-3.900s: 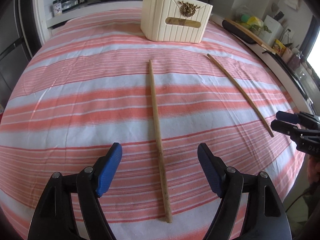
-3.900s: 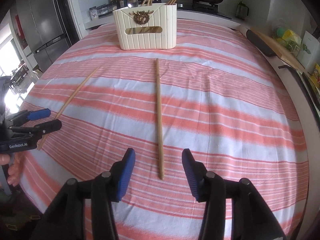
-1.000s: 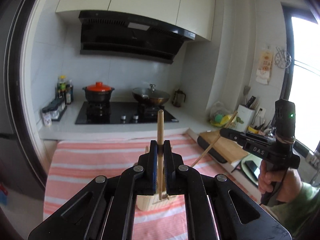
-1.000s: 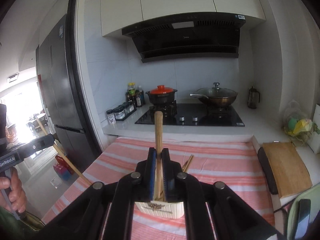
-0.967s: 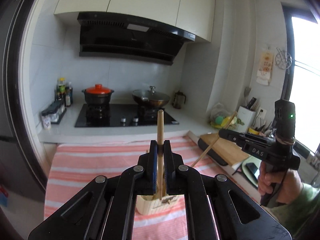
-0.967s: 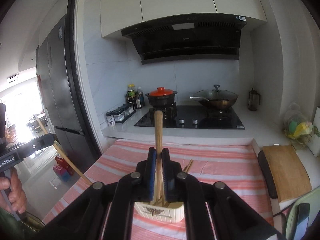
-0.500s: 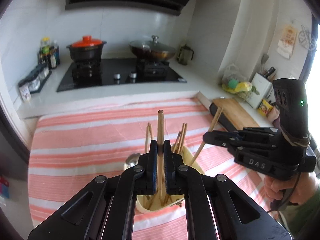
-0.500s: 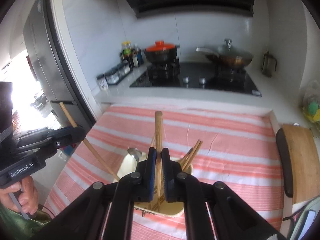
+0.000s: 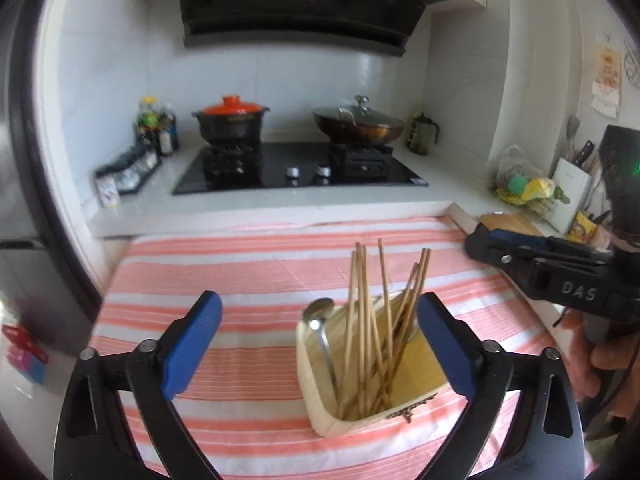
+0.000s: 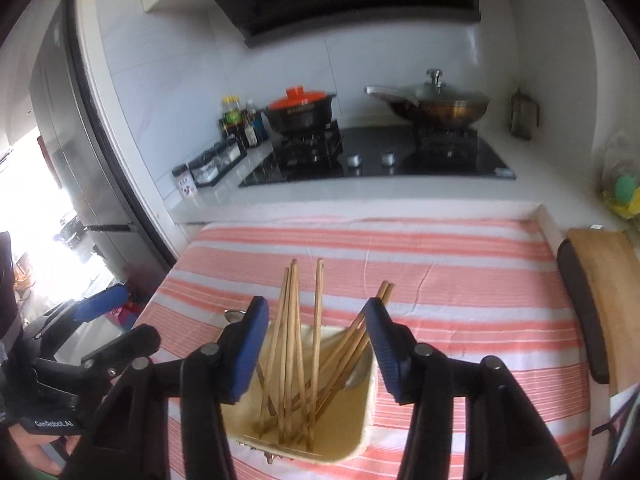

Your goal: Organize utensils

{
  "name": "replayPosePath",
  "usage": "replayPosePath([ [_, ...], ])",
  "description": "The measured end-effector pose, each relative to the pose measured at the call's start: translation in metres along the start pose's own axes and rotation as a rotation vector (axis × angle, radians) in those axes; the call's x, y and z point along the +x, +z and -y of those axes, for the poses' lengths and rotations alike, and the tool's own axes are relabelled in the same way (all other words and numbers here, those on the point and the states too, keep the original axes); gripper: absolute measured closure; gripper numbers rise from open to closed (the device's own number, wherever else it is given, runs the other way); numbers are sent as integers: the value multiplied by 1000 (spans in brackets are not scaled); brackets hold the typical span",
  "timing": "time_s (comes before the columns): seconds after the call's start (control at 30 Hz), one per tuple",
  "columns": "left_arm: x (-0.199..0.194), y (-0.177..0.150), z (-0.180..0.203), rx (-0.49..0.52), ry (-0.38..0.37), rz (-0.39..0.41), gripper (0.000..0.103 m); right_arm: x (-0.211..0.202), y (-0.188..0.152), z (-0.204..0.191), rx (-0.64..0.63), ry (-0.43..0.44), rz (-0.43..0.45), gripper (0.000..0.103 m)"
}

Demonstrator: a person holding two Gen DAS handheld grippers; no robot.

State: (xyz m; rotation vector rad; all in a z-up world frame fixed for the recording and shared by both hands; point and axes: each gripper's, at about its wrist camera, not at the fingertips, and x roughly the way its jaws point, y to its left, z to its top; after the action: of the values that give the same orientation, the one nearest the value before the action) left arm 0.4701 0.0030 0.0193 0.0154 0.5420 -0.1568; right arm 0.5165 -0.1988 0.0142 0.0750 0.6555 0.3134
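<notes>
Both grippers are hanging over the holder with nothing in them. The left gripper (image 9: 318,342) has its blue pads spread about as wide as they go and still swinging apart, and the gap between them is just bare cloth plus the holder seen past them. The right gripper (image 10: 316,354) is only partway apart and also opening, with the chopsticks (image 10: 294,344) showing through the gap but no pad pressing on any of them.

The cream holder (image 9: 320,408) sits on the striped tablecloth (image 9: 240,264) right under both tools. It's full of wooden chopsticks leaning every which way, and a metal spoon (image 9: 318,320) stands at its left end in the left wrist view.

My read is that this is the drop-off step, sticks let go into the holder. I can't see any loose utensil on the cloth from here, so whether more is left to sort, no idea. Next move probably calls for lifting both tools straight up and back so the open pads don't snag the tall sticks or tip the holder.

Readable writing: "DAS" on the body of the right tool in the left wrist view, and "GenRobot.AI" on the left tool in the right wrist view. The little label on the spice rack (image 10: 208,168) by the stove is too small to read
</notes>
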Motion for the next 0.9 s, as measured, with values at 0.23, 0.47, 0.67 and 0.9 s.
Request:
replayPosePath([
  [0.23,-99,-57,32,51,256,98,0,-129,-53,-39,-74,-161,250,10],
  [0.47,-142,-118,45,69,238,26,0,-174,-129,-41,59,-149,190,0],
  [0.67,-175,-128,34,-33,171,2,0,-194,-163,-56,16,-223,135,0],
  [0.9,-196,-130,38,-27,169,3,0,-215,-174,-78,-53,-221,160,0],
])
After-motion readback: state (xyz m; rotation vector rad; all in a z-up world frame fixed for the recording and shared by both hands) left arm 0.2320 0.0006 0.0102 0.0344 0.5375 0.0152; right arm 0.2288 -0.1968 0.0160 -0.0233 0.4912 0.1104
